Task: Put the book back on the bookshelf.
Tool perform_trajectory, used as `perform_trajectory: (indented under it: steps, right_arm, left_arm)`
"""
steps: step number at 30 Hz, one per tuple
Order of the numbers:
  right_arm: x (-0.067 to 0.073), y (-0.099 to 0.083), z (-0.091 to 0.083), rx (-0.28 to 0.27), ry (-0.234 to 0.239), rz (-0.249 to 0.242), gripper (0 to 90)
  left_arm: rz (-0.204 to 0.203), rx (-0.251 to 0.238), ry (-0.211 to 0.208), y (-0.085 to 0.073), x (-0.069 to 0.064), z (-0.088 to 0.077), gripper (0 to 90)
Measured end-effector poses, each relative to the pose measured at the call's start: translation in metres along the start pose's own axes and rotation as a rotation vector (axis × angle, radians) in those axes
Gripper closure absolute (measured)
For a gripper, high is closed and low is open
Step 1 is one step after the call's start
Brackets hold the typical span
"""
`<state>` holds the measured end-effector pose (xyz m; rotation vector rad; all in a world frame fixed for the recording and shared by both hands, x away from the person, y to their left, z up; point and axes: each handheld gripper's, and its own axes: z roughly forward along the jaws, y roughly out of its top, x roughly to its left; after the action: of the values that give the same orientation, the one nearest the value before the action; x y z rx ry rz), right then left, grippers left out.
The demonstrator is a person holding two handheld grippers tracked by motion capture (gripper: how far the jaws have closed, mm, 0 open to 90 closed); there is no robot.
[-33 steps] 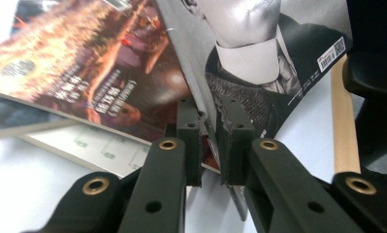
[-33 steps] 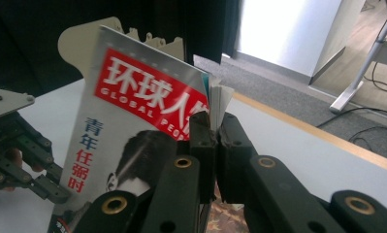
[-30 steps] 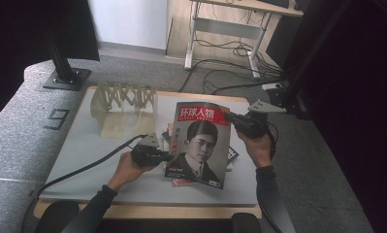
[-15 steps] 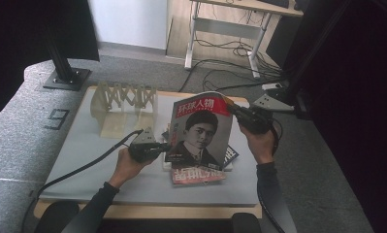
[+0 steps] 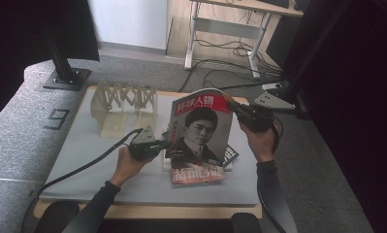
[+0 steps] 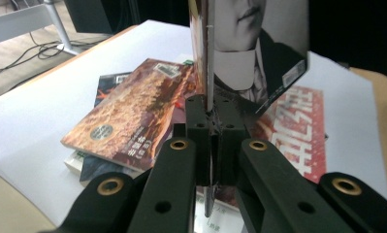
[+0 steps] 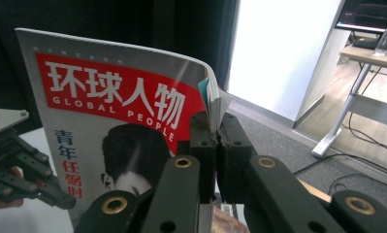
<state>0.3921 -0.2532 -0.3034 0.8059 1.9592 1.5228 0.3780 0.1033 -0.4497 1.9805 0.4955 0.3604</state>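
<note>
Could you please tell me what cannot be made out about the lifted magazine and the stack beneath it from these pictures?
- Magazine: back cover faces away in the high view; the left gripper view cuts off its top.
- Stack of books: lower titles covered by the top book; print too small.
- Red magazine on the table: upper part hidden behind the lifted one.
- Left claw, right claw: pads hidden by pages.

Office-like lab, desk frame [image 5: 220, 34] with trailing cables [image 5: 230, 73], monitor stand [image 5: 65, 73], carpet

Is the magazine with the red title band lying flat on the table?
No, the magazine stands lifted and upright, with the left hand-held gripper clamped on its lower edge and the right hand-held gripper on its top corner.
</note>
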Motion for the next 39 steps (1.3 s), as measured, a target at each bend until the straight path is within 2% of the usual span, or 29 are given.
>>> perform_trajectory:
  steps: [5, 14, 23, 24, 33, 39]
  right_arm:
    - [0.000, -0.010, 0.000, 0.008, 0.004, 0.008, 84.6]
    - [-0.003, -0.015, -0.011, -0.008, 0.027, 0.024, 79.2]
    - [-0.003, -0.021, -0.020, -0.026, 0.067, 0.053, 76.6]
    - [-0.003, -0.021, -0.021, -0.028, 0.070, 0.056, 76.6]
    - [-0.001, -0.023, -0.025, -0.028, 0.076, 0.065, 77.0]
    - [0.000, -0.022, -0.025, -0.024, 0.078, 0.064, 77.2]
  left_arm:
    - [-0.005, 0.014, -0.019, -0.006, -0.002, 0.003, 87.9]
    - [0.034, 0.050, -0.031, -0.009, -0.010, -0.001, 87.6]
    - [0.025, 0.052, -0.059, -0.008, -0.010, -0.003, 85.3]
    - [0.024, 0.045, -0.065, -0.007, -0.010, -0.004, 81.6]
    - [0.039, 0.018, -0.084, 0.010, -0.008, -0.009, 73.9]
    - [0.037, 0.029, -0.079, 0.027, -0.009, -0.008, 68.3]
